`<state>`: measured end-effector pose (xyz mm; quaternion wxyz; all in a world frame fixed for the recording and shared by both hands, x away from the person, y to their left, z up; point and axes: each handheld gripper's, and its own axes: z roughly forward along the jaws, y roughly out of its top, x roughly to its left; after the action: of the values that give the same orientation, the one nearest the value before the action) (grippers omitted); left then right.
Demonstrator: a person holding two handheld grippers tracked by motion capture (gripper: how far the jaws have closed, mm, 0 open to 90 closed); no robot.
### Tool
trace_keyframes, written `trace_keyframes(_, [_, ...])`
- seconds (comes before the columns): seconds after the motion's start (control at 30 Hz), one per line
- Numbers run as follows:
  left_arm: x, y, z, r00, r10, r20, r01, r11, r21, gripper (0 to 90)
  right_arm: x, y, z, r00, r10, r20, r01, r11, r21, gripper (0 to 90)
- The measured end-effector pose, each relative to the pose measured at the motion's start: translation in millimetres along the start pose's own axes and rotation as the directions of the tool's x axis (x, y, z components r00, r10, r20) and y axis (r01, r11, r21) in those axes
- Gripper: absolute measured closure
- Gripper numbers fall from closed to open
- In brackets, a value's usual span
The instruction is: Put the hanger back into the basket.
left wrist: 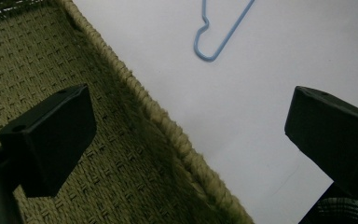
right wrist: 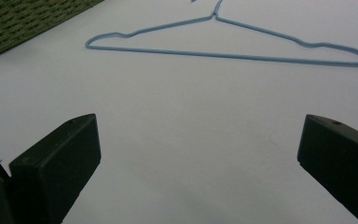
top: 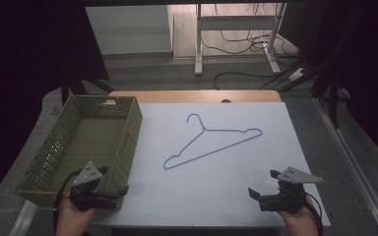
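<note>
Nearest the high camera, at the bottom edge, two hands hold the grippers over the near side of the white table top (top: 216, 196). Taking the blue wire hanger (top: 211, 142) in the middle of that top as the landmark, everything else sits around it.

Left of the hanger stands an olive woven basket (top: 54, 147), with its right wall running along the table's left edge. The left gripper (top: 114, 192) hovers near and to the left of the hanger, over the basket's near right corner, held by the left hand (top: 71, 219). Its jaws stand wide apart with nothing between them. In the left gripper view one jaw hangs over the basket's woven inside (left wrist: 37, 70) and the other over the white surface, with the basket rim running between them and the hanger's left end (left wrist: 209, 46) farther ahead.

The hanger itself lies flat on the white surface, hook pointing to the far side, its long bar slanting from near left to far right, well apart from both grippers and outside the basket.

Near and to the right of the hanger, the right gripper (top: 261, 189) is held low above the table by the right hand (top: 298, 216). Its jaws are also spread wide and empty, and in the right gripper view they frame bare white surface, with the hanger (right wrist: 228, 55) lying across beyond them and a corner of the basket (right wrist: 9, 23) at the upper left.
</note>
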<state>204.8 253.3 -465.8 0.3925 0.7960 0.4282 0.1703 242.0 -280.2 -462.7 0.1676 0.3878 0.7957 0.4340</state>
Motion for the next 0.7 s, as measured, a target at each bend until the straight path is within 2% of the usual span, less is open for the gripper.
trace_keyframes(0.13, [-0.5, 0.5, -3.3, 1.0, 0.0, -0.008, -0.001, 0.9998, -0.02, 2.5, 1.2, 0.2, 1.8, 0.9999, -0.011, 0.0, 0.011, 1.0, 0.006, 0.0])
trace_keyframes(0.5, [-3.0, 3.1, -5.4, 1.0, 0.008, -0.003, -0.008, 0.9993, -0.038, 2.6, 1.9, 0.4, 1.9, 0.9996, -0.026, 0.014, 0.026, 0.999, 0.026, 0.0])
trace_keyframes(0.7, [-5.6, 5.7, -7.3, 0.9999, 0.017, -0.002, -0.017, 0.9989, -0.044, 2.6, 1.0, 2.2, 1.7, 0.9998, -0.016, 0.01, 0.015, 0.999, 0.031, 0.0])
